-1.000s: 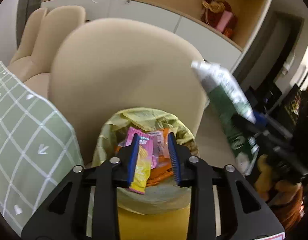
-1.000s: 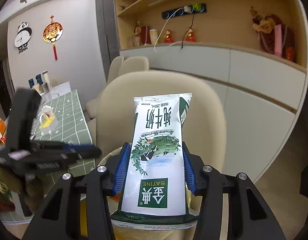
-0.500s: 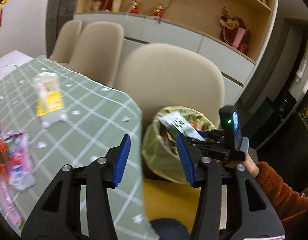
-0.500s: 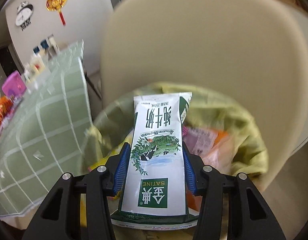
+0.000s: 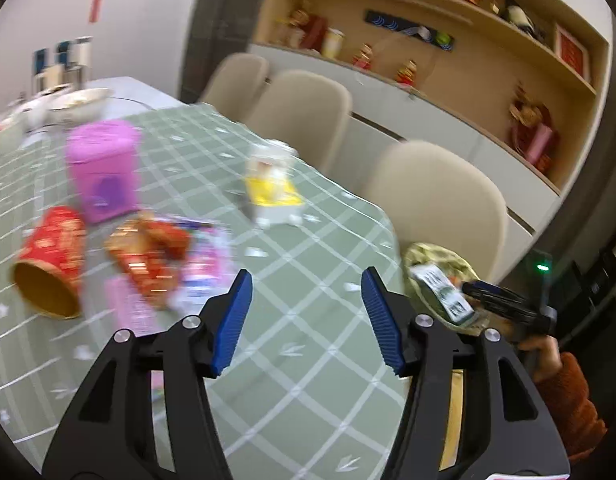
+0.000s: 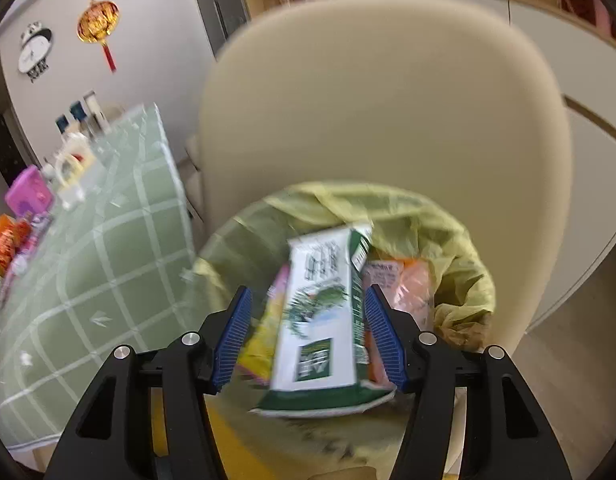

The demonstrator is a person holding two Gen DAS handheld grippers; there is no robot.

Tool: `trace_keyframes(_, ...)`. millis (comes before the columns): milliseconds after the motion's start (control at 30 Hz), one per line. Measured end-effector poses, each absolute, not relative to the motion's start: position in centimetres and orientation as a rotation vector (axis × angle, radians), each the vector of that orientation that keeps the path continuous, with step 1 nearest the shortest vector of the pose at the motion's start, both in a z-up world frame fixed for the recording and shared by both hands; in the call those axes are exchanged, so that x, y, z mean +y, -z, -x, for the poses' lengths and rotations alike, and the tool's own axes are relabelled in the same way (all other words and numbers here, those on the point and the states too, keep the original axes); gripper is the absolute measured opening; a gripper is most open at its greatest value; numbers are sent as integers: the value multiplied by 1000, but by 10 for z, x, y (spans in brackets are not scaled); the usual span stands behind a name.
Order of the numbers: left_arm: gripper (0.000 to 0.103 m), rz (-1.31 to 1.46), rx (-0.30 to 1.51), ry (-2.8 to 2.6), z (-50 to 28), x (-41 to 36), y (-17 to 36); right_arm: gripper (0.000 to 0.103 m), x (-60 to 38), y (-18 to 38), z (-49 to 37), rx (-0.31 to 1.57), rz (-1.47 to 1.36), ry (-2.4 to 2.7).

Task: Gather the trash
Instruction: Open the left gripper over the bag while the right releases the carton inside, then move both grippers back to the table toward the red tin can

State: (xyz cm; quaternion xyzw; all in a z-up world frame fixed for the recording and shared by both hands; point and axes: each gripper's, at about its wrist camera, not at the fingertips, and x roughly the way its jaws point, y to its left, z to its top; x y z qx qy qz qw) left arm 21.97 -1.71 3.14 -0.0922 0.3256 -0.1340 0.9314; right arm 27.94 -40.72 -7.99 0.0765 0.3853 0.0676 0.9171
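Observation:
My right gripper is open over the bin lined with a yellow-green bag. A green-and-white milk carton sits loose and tilted between its jaws, above wrappers in the bin. My left gripper is open and empty over the green checked tablecloth. Ahead of it on the table lie a red paper cup on its side, red and pink wrappers, a purple box and a yellow-and-white carton. The bin and the right gripper show at the right of the left wrist view.
A beige chair stands behind the bin, with more chairs along the table's far side. White bowls sit at the far end of the table. A shelf unit with ornaments lines the wall.
My right gripper has opened and the milk carton has come loose and tipped toward the bin. My left gripper has swung from the bin to the table and opened wider.

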Motion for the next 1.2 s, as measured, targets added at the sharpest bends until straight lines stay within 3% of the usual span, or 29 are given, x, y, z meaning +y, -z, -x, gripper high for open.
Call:
trace_keyframes(333,56,298,578,-20,-187,102,-37,55,-307,5,-245,660,-8,-333)
trace_keyframes(567,62,304,596,-98,-194,156,-28,56,-229,-2,-236,698,21,-516)
trace_keyframes(1000,62,292,762,-41,-261,157,8,56,-138,3,-238,702,128,-558)
trace_keyframes(1133,50,368,784,30,-251,165,7,56,-115,7,-247,723,151,-578)
trace_keyframes(1200,50,364,758,56,-233,162,-5,56,-104,8,-252,723,171,-584)
